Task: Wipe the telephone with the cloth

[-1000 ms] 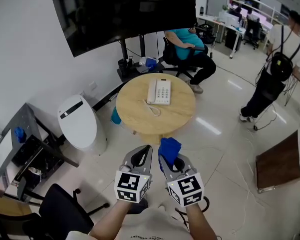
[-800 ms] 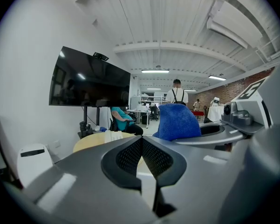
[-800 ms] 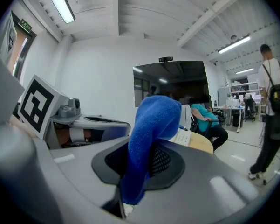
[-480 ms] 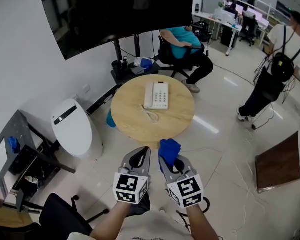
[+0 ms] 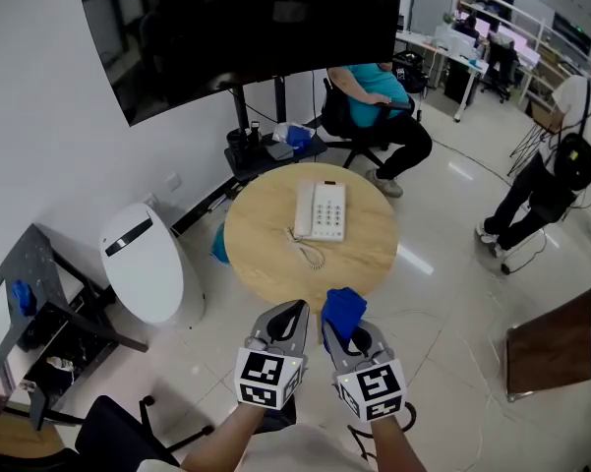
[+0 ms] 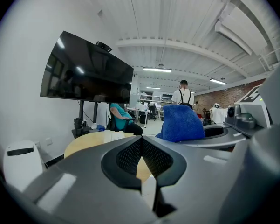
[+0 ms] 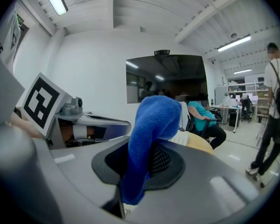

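Observation:
A white telephone (image 5: pixel 323 210) with a coiled cord lies on a round wooden table (image 5: pixel 265 242), ahead of both grippers. My right gripper (image 5: pixel 336 323) is shut on a blue cloth (image 5: pixel 342 309), which bunches up above the jaws; the same blue cloth (image 7: pixel 151 125) fills the middle of the right gripper view. My left gripper (image 5: pixel 295 315) is shut with nothing between its jaws, just left of the right one. In the left gripper view the left gripper (image 6: pixel 141 154) points at the table (image 6: pixel 86 142), with the cloth (image 6: pixel 180 123) to its right. Both grippers hover short of the table's near edge.
A white rounded bin (image 5: pixel 147 262) stands left of the table. A large dark screen (image 5: pixel 236 23) on a stand rises behind it. A seated person (image 5: pixel 374 101) is at the far side, and another person (image 5: pixel 556 170) stands at the right. A grey metal rack (image 5: pixel 39 313) is at the left.
Both grippers have moved toward the table together. The table and telephone now sit closer and lower in the head view. The standing person at the right has shifted away.

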`<state>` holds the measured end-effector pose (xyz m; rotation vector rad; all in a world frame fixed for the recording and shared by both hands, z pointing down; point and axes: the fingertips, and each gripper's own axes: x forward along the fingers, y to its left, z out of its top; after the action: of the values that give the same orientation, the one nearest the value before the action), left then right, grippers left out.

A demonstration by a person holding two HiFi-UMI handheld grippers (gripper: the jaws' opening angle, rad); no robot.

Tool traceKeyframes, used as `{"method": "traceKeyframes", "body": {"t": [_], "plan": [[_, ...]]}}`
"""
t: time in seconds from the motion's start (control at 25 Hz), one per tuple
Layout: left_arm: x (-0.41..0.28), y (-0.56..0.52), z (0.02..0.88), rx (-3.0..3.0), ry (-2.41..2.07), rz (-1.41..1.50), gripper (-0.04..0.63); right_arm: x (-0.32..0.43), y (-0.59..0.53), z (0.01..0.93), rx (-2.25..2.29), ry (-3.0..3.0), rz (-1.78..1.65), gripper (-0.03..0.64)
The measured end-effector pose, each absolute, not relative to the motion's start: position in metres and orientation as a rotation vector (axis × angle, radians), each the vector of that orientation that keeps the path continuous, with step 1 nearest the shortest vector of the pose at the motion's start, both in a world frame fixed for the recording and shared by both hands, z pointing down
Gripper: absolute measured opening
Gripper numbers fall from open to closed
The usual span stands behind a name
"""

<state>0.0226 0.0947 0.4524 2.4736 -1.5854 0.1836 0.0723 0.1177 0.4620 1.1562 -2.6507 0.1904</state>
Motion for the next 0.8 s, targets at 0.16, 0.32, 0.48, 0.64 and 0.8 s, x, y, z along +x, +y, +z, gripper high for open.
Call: {"method": "traceKeyframes", "body": {"t": [0.16,0.32,0.48,0.64,0.8], "plan": [[0.014,0.07,0.453,2.467,-1.586,0.181,0.002,0.062,0.095,0.462,1.144,-2.647,0.192,0.061],[0.007,0.048,0.454,2.464,-1.578,0.179,0.002,0.055,0.073,0.463,1.147,-2.638,0.201,0.061],[-0.003,0.026,0.452,2.469,-1.565,0.175,0.002,0.043,0.053,0.46,1.152,-2.628,0.197,0.061],[-0.016,0.001,0.449,2.476,-1.547,0.17,0.002,0.031,0.031,0.458,1.166,-2.613,0.196,0.061],[-0.029,-0.023,0.447,2.489,-1.525,0.165,0.002,0.017,0.008,0.457,1.184,-2.595,0.19,0.061]]}}
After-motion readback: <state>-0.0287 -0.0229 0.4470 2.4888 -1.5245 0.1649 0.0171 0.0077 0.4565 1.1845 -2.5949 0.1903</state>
